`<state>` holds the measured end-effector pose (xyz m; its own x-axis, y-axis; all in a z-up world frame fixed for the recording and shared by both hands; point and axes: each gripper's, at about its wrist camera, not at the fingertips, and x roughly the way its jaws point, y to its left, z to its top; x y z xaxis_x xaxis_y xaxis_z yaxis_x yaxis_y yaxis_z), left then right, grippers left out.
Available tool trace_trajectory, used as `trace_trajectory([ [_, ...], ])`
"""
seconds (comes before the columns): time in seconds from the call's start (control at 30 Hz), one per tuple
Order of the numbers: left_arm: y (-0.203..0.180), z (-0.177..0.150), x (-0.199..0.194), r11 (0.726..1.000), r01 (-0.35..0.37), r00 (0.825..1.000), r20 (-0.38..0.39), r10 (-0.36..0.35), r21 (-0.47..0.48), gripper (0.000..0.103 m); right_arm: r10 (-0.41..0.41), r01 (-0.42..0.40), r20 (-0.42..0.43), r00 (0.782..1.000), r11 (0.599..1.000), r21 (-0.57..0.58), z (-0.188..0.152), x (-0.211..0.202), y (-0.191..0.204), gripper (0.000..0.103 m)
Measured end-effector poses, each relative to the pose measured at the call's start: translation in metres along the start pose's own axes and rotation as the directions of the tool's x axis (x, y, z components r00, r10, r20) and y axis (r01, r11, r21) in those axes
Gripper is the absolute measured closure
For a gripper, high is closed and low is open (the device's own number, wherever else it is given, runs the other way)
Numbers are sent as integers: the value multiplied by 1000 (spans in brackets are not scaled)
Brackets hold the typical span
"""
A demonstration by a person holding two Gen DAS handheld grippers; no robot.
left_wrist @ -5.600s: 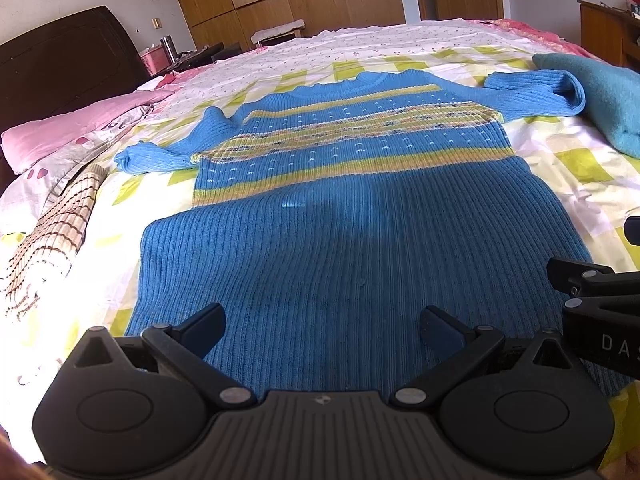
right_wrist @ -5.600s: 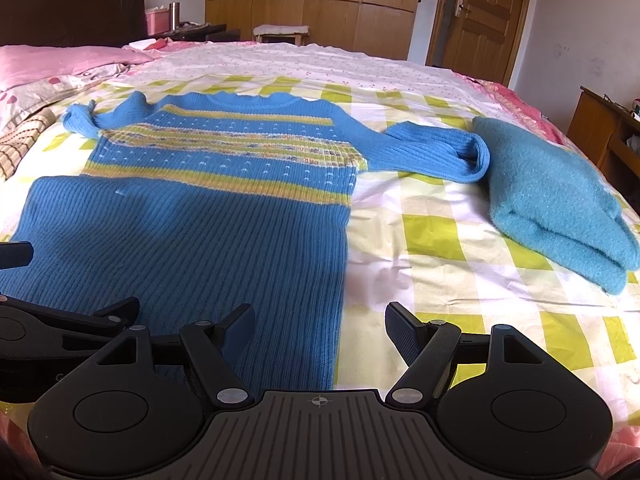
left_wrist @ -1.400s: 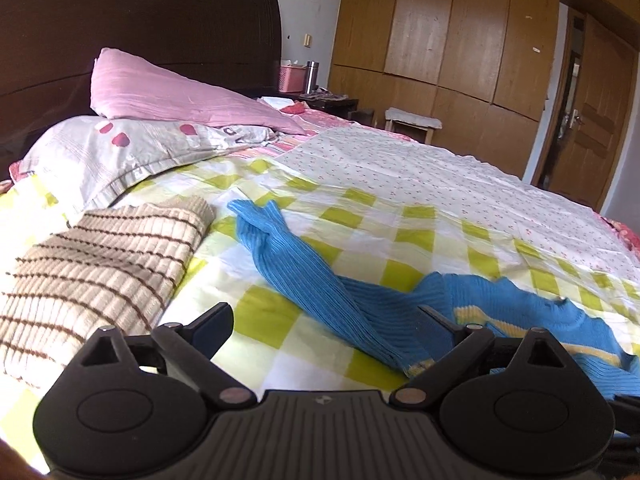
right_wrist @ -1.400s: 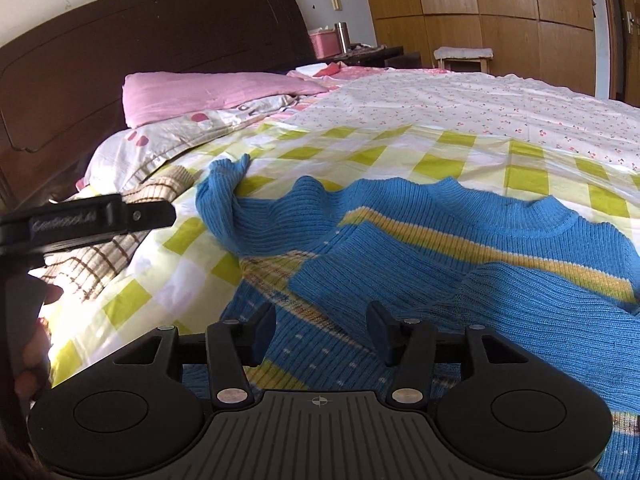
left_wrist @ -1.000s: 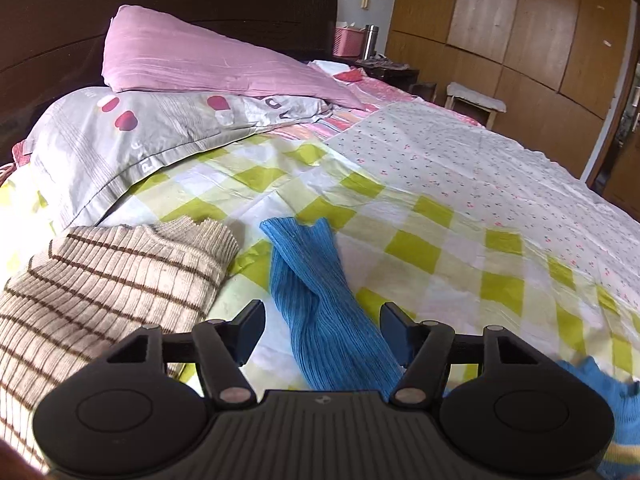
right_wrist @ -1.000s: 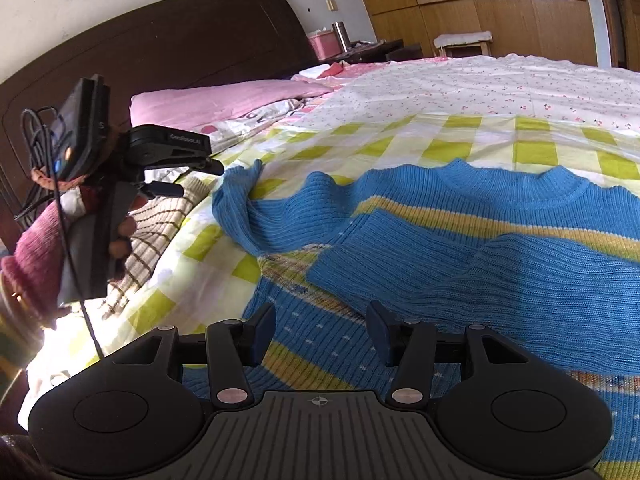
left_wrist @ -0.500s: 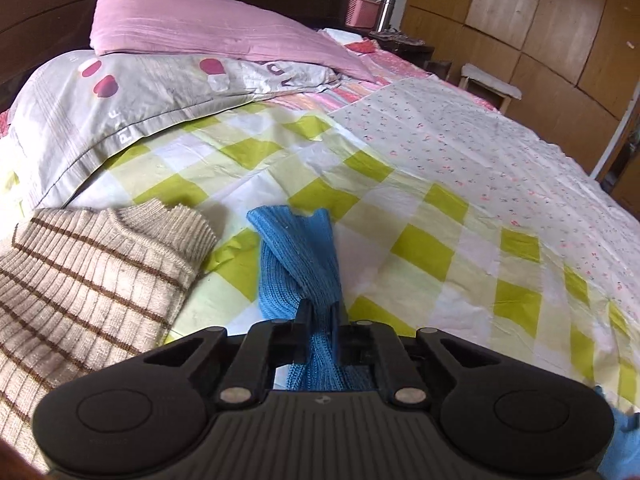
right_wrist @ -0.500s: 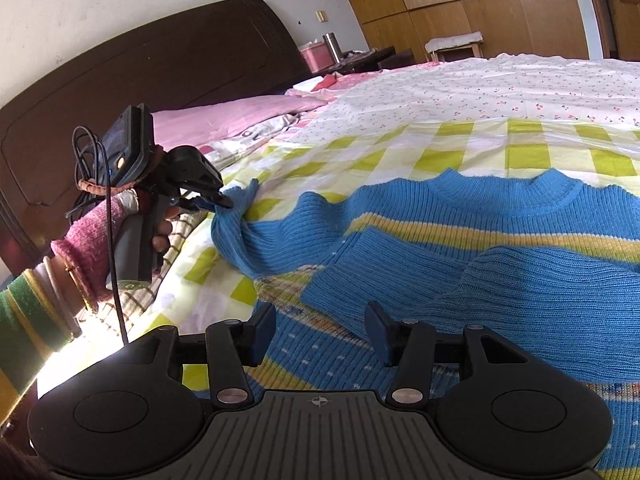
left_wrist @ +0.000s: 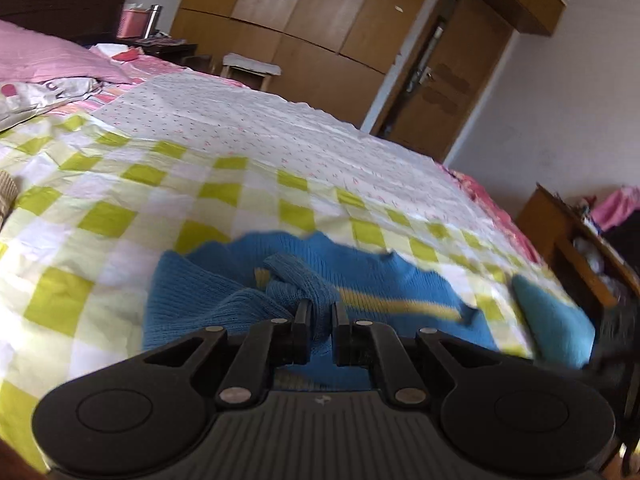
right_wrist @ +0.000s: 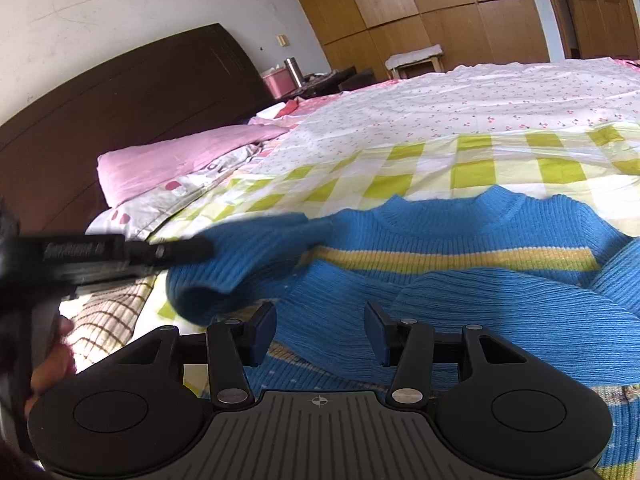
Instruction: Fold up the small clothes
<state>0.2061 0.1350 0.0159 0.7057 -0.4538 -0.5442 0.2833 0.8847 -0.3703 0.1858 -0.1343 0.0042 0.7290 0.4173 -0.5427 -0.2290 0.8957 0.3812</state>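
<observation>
My left gripper (left_wrist: 320, 312) clenched on blue sweater (right_wrist: 460, 264) sleeve cuff (left_wrist: 304, 280), lifted over sweater body on bed (left_wrist: 200, 184). My right gripper (right_wrist: 320, 330) released, hovering above folded sleeve.

A big bed (right_wrist: 500, 168) filled most of both views. Its cover had yellow-green and white squares, and farther back it was white with tiny red dots. A blue sweater (right_wrist: 460, 240) with a yellow stripe lay flat on the squares, low in the frame. A pink pillow (right_wrist: 168, 164) lay at the left by the dark headboard (right_wrist: 120, 96). A brown striped knit (right_wrist: 104, 328) lay at the lower left. A folded teal cloth (left_wrist: 552, 328) lay at the right of the left wrist view.
</observation>
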Motion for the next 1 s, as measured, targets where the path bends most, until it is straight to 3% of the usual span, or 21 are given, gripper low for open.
trace_trajectory([
  [0.1, -16, -31, 7, 997, -39, 997, -58, 43, 64, 88, -16, 16, -12, 1000, 998, 59, 3, -2, -12, 54],
  [0.27, -20, -49, 8, 997, -47, 994, -99, 53, 62, 87, 4, 3, -53, 999, 992, 127, 6, 6, -19, 53],
  [0.43, -21, -55, 1, 993, -64, 996, -59, 70, 94, 79, 16, -8, -80, 997, 995, 96, 11, 25, 0, 53],
  [0.63, -20, -63, -3, 990, -52, 996, -68, 62, 134, 77, -21, 26, -175, 984, 999, 27, 21, 65, 25, 53],
  [0.67, -20, -63, -4, 990, -47, 996, -67, 57, 136, 76, -29, 33, -187, 982, 999, 15, 22, 70, 28, 59],
  [0.7, -19, -63, -5, 990, -41, 997, -64, 50, 136, 75, -46, 46, -201, 979, 999, -6, 21, 74, 31, 78],
  [0.73, -19, -63, -7, 990, -36, 997, -60, 44, 134, 74, -66, 64, -208, 976, 998, -17, 21, 76, 33, 87],
  [0.83, -17, -62, -15, 993, -21, 999, -33, 25, 118, 70, -73, 76, -200, 977, 997, 8, 27, 71, 29, 90],
  [1.0, -11, -57, -27, 996, -23, 999, 41, 20, 89, 56, -42, 44, -42, 998, 998, 51, 53, 27, 17, 92],
])
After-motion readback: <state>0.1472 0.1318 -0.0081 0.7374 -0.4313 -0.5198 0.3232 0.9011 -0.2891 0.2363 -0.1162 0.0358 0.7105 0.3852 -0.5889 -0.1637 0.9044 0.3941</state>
